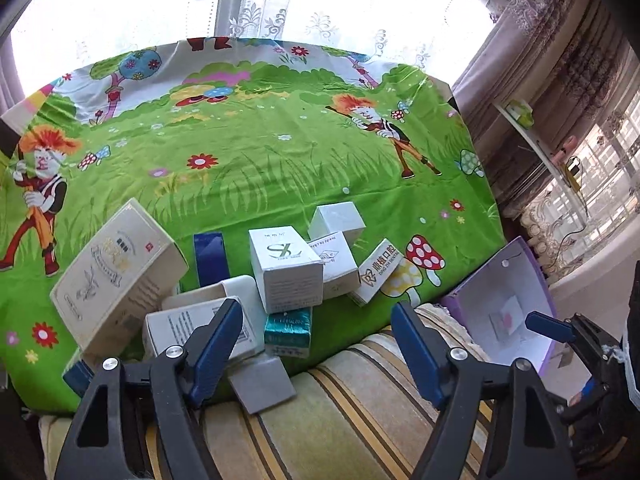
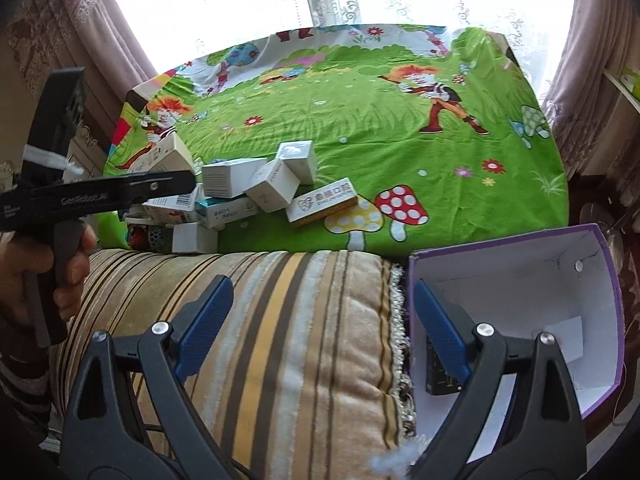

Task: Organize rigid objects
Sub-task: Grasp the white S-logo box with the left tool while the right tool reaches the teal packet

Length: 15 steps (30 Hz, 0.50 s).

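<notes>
Several small cartons lie heaped at the near edge of the green cartoon cloth (image 1: pixel 260 160): a large cream box (image 1: pixel 116 276), a white logo box (image 1: pixel 286 268), a white cube (image 1: pixel 338 220), a lettered white box (image 1: pixel 378 272), a teal box (image 1: pixel 288 332) and a flat grey box (image 1: pixel 262 384). My left gripper (image 1: pixel 316 346) is open just in front of the heap, the teal and grey boxes in line with its gap, untouched. My right gripper (image 2: pixel 322 326) is open over the striped cushion (image 2: pixel 280 320), its right finger over the purple-sided box (image 2: pixel 520 280), which holds a dark object (image 2: pixel 438 376).
The purple box (image 1: pixel 504 300) stands on the cushion's right end, open side up. A person's hand (image 2: pixel 68 272) holds the left gripper's handle at the left. Curtains and a bright window stand behind the table; a shelf (image 1: pixel 532 140) is at the right.
</notes>
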Available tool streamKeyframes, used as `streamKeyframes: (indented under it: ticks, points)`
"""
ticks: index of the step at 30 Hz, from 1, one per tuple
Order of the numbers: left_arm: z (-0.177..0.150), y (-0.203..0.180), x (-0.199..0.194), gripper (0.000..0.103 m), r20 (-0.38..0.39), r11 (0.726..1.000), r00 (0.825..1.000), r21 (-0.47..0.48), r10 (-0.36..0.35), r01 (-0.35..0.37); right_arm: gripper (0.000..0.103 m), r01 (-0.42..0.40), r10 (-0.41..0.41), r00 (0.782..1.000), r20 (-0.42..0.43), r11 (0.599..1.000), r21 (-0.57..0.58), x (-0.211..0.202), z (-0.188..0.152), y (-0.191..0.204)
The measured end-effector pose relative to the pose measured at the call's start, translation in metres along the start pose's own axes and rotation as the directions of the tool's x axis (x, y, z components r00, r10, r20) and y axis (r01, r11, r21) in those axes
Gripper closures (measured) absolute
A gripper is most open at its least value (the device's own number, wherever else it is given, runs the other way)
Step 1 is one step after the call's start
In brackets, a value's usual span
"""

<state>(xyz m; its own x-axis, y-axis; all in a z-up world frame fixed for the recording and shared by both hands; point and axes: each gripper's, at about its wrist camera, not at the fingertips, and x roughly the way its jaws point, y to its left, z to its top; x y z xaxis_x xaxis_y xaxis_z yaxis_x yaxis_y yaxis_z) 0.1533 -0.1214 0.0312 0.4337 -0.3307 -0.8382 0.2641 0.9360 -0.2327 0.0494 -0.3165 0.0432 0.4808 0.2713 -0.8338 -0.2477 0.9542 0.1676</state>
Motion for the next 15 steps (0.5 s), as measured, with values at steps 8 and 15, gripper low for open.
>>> streamKeyframes:
  ticks: [8,15]
  points:
    - [0.012,-0.003,0.031,0.033,-0.046,0.996,0.996,0.047,0.078,-0.076,0.010,-0.011,0.008,0.999,-0.038,0.997,-0.072,0.015,0.007,0.024]
    - [0.017,0.001,0.048,0.047,-0.092,0.996,0.992,0.040,0.088,-0.084,0.010,-0.094,0.086,0.992,-0.092,0.992,-0.085,0.036,0.017,0.040]
